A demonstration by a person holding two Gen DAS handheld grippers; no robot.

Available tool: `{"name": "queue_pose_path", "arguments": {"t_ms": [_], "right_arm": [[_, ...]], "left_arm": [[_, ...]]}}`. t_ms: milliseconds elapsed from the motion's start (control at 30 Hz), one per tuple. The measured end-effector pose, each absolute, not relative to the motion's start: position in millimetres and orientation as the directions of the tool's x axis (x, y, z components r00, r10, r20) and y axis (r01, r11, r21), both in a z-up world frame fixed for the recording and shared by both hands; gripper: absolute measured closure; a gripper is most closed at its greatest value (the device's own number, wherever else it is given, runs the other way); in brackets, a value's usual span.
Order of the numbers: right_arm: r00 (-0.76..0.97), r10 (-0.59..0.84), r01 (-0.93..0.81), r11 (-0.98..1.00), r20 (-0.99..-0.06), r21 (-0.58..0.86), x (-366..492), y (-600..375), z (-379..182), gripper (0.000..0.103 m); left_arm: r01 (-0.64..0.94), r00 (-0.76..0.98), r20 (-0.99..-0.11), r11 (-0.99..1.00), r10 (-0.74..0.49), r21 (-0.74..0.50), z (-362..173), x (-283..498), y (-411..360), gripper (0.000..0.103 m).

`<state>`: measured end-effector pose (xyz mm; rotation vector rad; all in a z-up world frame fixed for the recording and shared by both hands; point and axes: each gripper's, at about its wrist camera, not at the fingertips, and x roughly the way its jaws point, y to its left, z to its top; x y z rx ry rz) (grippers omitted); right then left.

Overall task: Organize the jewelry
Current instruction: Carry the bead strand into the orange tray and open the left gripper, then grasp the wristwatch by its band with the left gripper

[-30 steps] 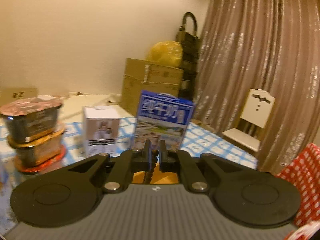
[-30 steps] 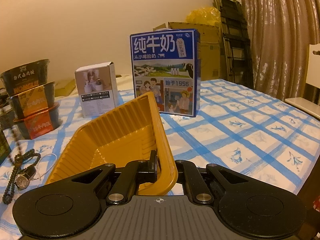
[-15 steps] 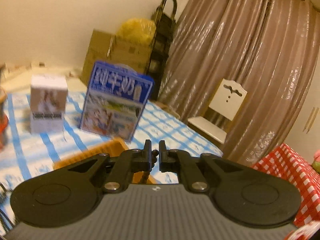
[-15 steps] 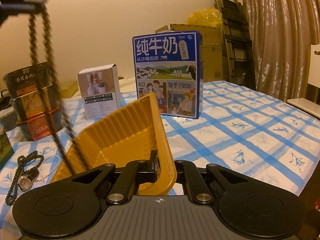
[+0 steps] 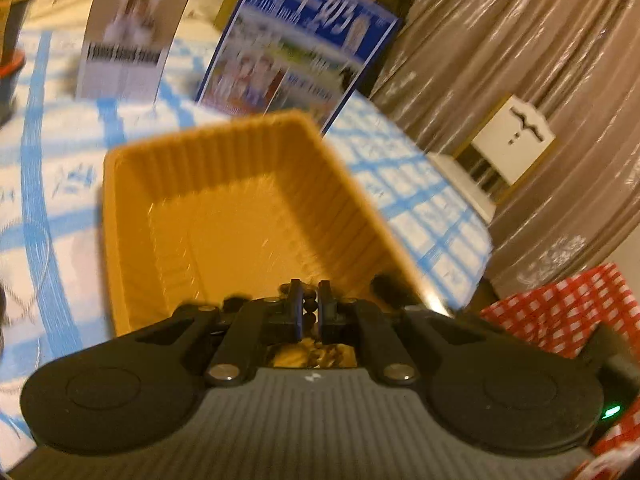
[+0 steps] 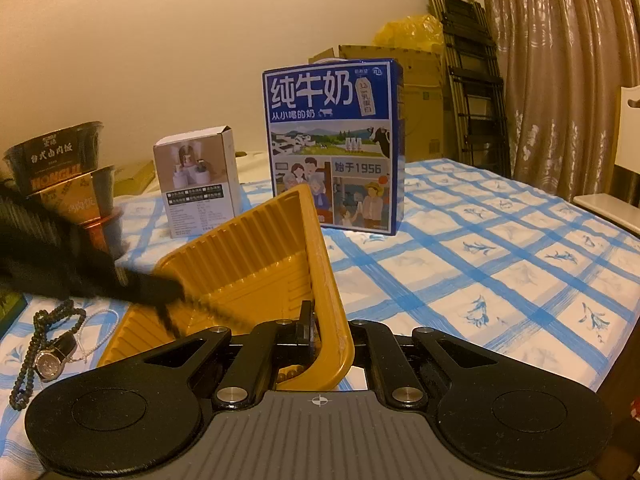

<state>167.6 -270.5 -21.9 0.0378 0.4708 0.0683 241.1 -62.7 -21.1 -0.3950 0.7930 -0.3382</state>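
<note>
A yellow ribbed plastic tray (image 6: 256, 256) stands tilted on the blue-checked tablecloth. My right gripper (image 6: 322, 328) is shut on its near wall. In the left wrist view the same tray (image 5: 224, 168) lies open just below my left gripper (image 5: 310, 300), which is shut on a strand of dark beads (image 5: 309, 313). From the right wrist view, the left gripper (image 6: 160, 288) is a blurred black shape reaching in from the left, and the bead strand (image 6: 208, 308) trails down into the tray. A few brown beads (image 6: 288, 374) lie at the tray's bottom.
On the cloth left of the tray lie a wristwatch (image 6: 50, 360), a dark bead chain (image 6: 28, 360) and a thin white pearl strand (image 6: 98, 320). Behind stand a blue milk carton (image 6: 332, 148), a small white box (image 6: 196, 180) and stacked bowls (image 6: 60, 172). The table edge runs along the right.
The left gripper has come down from high above the table with the bead strand and now hangs low over the tray. The right gripper and tray have kept still.
</note>
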Motion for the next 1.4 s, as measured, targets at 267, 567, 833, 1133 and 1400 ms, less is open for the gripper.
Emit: {"name": "queue_pose_path", "arguments": {"t_ms": [267,567,833,1133,1400], "right_arm": [[0.886,0.068,-0.05,0.997,-0.458,0.051,169.0,-273.6,-24.2,0.097],[0.885,0.066,-0.049,0.998,-0.46,0.049,169.0,-274.3,-25.0,0.097],[0.885,0.065,-0.048,0.998,-0.461,0.049,168.5,-275.1,-25.4,0.097],[0.882,0.052,-0.041,0.999,-0.469,0.033,167.4,-275.9,-28.2,0.097],[0.878,0.038,-0.03,0.999,-0.477,0.024,167.4,-275.3,-29.8,0.096]], "left_arm": [[0.143,0.645,-0.652,0.901,-0.399,-0.411,-34.5,238.8,-62.9,0.075],[0.176,0.727,-0.606,0.94,-0.324,-0.291,-5.6,211.2,-54.7,0.06],[0.06,0.804,-0.575,0.983,-0.15,-0.172,12.7,157.0,-2.9,0.06],[-0.12,0.749,-0.66,0.991,0.049,-0.064,-13.5,117.6,49.1,0.06],[-0.14,0.724,-0.686,0.989,0.07,-0.046,-34.8,105.0,61.6,0.063]]}}
